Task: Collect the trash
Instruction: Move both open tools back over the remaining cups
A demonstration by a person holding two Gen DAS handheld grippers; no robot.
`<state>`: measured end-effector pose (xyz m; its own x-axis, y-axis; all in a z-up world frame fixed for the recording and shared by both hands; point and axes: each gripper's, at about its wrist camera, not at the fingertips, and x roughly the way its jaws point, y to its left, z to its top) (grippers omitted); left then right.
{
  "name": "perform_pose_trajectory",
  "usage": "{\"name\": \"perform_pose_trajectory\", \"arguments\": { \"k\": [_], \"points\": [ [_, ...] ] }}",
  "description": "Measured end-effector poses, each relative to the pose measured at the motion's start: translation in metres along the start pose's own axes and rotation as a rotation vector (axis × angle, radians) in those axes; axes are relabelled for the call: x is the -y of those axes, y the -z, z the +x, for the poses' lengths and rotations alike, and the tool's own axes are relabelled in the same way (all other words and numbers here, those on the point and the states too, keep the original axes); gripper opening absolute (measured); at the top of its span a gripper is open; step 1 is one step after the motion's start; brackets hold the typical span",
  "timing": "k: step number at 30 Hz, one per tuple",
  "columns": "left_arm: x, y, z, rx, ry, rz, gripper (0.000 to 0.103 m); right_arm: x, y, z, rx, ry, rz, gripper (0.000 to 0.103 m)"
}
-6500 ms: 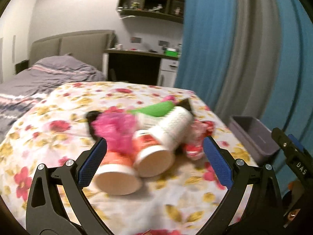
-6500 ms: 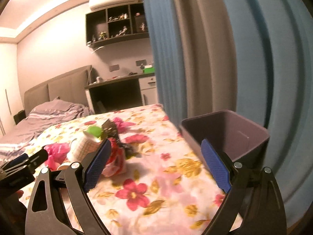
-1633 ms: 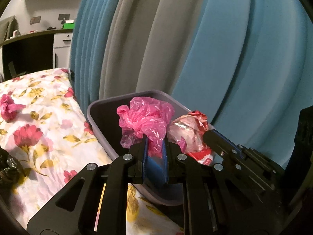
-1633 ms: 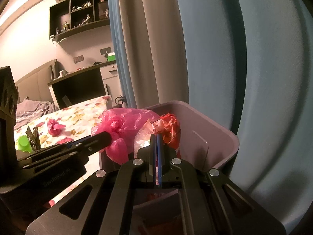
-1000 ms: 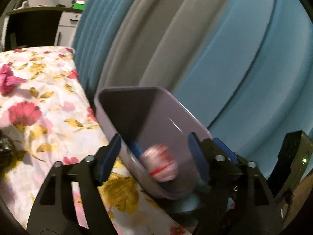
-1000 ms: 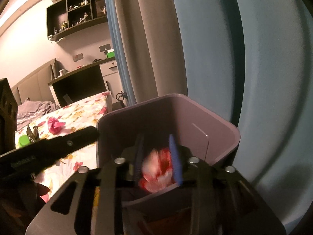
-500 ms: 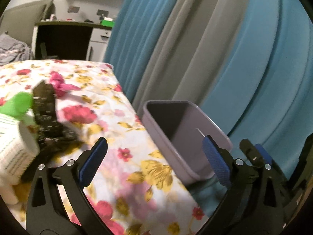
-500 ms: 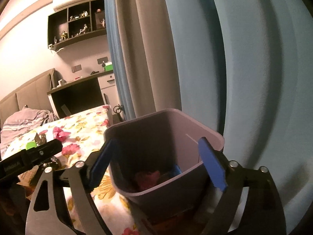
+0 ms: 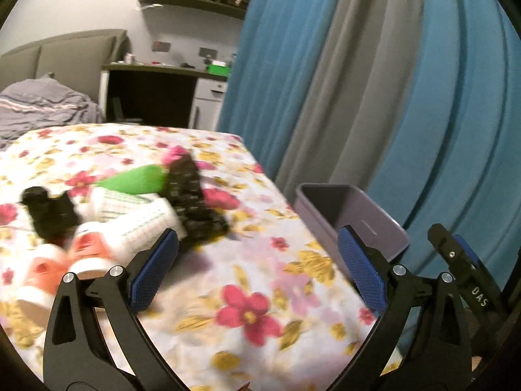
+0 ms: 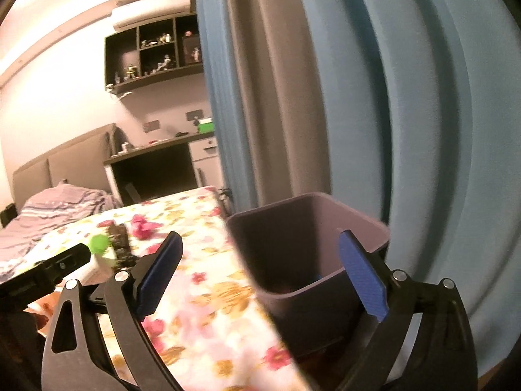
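Trash is split between two places. A cluster lies on the flowered surface (image 9: pixel 247 280), well to the left of the grey bin (image 9: pixel 355 215): two paper cups with orange print (image 9: pixel 65 260), a white cup with a grid pattern (image 9: pixel 143 218), a green piece (image 9: pixel 136 181), a black wrapper (image 9: pixel 195 202), another dark lump (image 9: pixel 49 211) and, at the far end of the cluster, a small pink scrap (image 9: pixel 176 154). All of it is motion-blurred, so exact contacts among the pieces cannot be told.

The bin stands just off the surface's right edge, against the blue and grey curtain (image 9: pixel 374 81). From the right wrist view something sits low inside the bin (image 10: pixel 306 238), with a hint of pink and blue near its floor, too dark to identify.

Left tool (image 9: pixel 257 270) is released and empty, its blue pads spread wide, aimed over the surface between the bin and the cluster. Right tool (image 10: pixel 260 267) is likewise released and empty, hanging beside the bin with its right pad in front of the rim.

By my judgement the job is only partly done: some trash appears to be in the bin, but most pieces on the surface are not yet collected, and each needs a grasp and a carry to the bin.
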<state>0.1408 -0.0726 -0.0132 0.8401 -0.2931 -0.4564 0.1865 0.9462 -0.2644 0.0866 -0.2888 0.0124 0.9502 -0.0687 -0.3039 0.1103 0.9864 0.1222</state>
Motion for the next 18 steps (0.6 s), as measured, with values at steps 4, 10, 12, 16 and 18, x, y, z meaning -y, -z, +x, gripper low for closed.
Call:
{"name": "perform_pose_trajectory", "arguments": {
  "k": [4, 10, 12, 16, 18],
  "points": [
    [-0.026, 0.009, -0.023, 0.019, -0.075, 0.005, 0.097, -0.024, 0.009, -0.009, -0.01, -0.041, -0.03, 0.092],
    [-0.077, 0.024, -0.062, 0.041, -0.174, -0.022, 0.097, -0.052, 0.016, -0.014, -0.02, -0.102, -0.046, 0.092],
    [-0.092, 0.03, -0.072, 0.045, -0.205, -0.033, 0.097, -0.063, 0.02, -0.016, -0.028, -0.119, -0.053, 0.092],
    [-0.123, 0.039, -0.093, 0.051, -0.264, -0.051, 0.097, -0.088, 0.028, -0.019, -0.043, -0.155, -0.082, 0.092],
    [-0.135, 0.042, -0.102, 0.058, -0.277, -0.057, 0.097, -0.101, 0.031, -0.02, -0.05, -0.176, -0.093, 0.092]
  ]
}}
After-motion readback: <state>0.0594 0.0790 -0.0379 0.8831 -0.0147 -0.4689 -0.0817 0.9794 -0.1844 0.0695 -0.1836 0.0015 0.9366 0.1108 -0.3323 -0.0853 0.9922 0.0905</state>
